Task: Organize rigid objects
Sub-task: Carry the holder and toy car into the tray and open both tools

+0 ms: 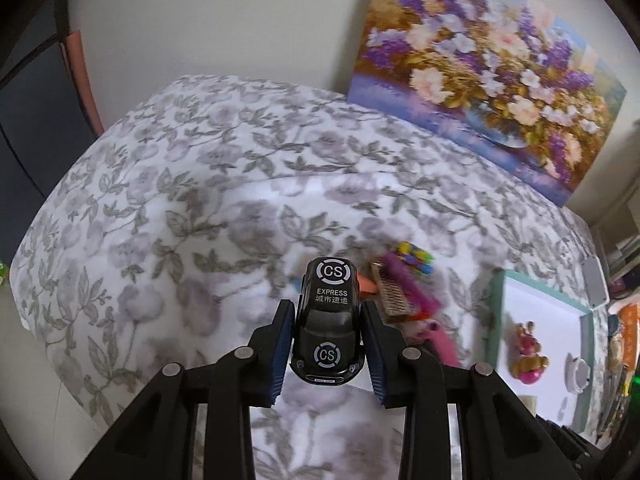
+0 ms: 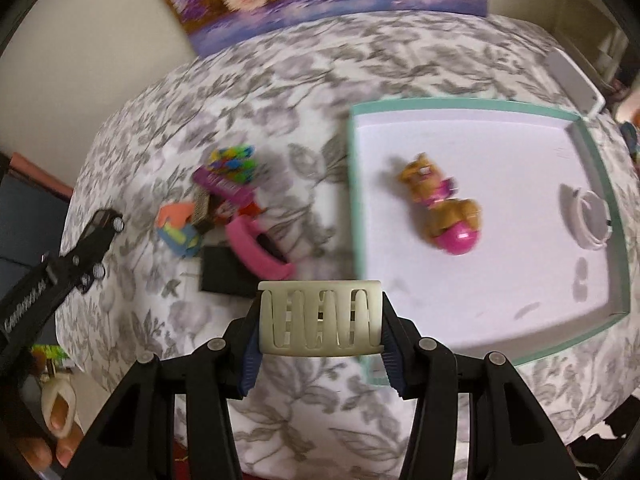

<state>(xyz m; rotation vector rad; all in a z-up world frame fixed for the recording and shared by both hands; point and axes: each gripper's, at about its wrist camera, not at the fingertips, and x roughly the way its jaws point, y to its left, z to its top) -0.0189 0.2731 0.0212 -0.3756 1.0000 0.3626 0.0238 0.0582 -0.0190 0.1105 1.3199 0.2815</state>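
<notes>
I have the left gripper (image 1: 328,354) clamped across the hard, light, glossy toy car (image 1: 327,330) above the bed, the right gripper (image 2: 320,344) squeezing the stiff slotted hair clip (image 2: 320,318) by the tray's (image 2: 440,105) near-left corner.

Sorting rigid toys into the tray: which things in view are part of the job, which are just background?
Job: black toy car in left gripper; cream hair claw in right gripper; teal-rimmed tray; figurine; white ring; toy pile.

Background: flower painting; floral tablecloth.
</notes>
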